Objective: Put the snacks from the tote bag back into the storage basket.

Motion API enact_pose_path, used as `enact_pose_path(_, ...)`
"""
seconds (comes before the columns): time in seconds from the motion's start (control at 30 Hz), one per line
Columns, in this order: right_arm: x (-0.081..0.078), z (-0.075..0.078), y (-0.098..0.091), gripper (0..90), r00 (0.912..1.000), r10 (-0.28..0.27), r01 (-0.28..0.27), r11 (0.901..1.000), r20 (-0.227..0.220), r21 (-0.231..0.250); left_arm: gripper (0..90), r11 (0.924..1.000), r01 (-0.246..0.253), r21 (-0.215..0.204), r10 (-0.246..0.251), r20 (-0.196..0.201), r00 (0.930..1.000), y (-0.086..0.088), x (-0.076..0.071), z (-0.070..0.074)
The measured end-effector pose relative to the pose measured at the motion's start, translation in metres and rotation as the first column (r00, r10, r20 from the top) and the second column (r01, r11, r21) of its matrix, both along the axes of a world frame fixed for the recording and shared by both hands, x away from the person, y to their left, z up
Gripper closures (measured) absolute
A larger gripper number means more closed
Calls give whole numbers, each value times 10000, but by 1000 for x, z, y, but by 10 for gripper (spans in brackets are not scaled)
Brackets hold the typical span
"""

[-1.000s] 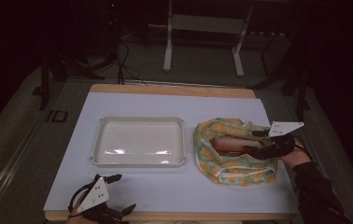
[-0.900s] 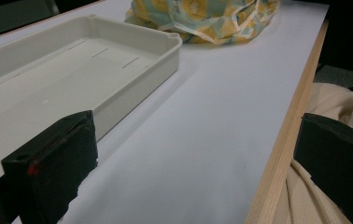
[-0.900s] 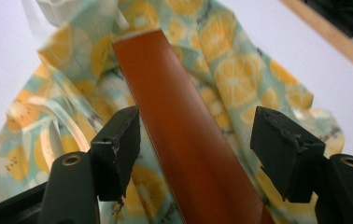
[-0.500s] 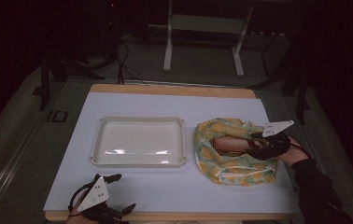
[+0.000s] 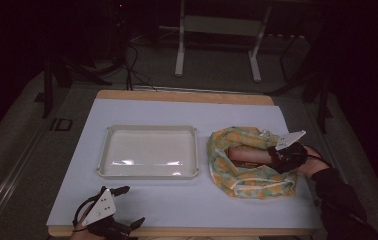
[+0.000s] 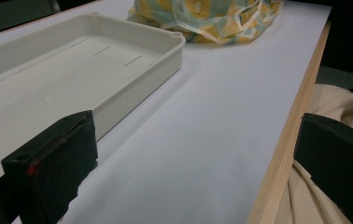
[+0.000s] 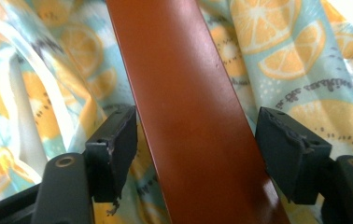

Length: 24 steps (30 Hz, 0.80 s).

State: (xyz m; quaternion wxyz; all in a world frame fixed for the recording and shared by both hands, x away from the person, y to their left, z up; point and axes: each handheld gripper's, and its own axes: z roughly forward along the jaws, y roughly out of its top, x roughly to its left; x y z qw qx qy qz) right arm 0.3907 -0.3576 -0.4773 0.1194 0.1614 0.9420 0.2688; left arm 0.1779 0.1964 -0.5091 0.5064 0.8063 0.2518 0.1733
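Brown wooden bar (image 7: 188,107) lies in the citrus-print cloth bag (image 5: 249,162); my right fingers (image 7: 118,140) have been closing astride it, gaps remaining. Left gripper (image 5: 108,212) idles open near the white tray (image 5: 148,172).

Sausage (image 5: 249,154) in bag (image 5: 247,177); tray (image 5: 149,172) leftward

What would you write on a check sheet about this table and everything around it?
Surface: white table top, wooden front edge.
Job's things: brown bar lying in fruit-print cloth bag; white tray empty, left of bag.
Clutter: nothing seen.
Grippers: right gripper jaws either side of the bar, small gaps, just been closing; left gripper jaws wide open at the near edge, nothing between.
Cables: black cable on floor behind table.
Surroundings: dark room, metal stand behind.
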Motion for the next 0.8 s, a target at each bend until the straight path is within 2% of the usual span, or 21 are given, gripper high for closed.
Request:
enact_pose_path(0.23,2,0,-2,359,9996,206,-210,9996,-197,-192,0,10000,-20,-21,20,-3,10000,0,0,0)
enact_pose_path(0.37,3,2,-4,399,9989,246,-252,9996,-401,-128,0,10000,-35,-21,35,-16,10000,0,0,0)
enact_pose_path(0.8,-1,7,-7,425,9979,575,-581,9982,-310,-174,0,10000,11,30,-11,-35,10000,0,0,0)
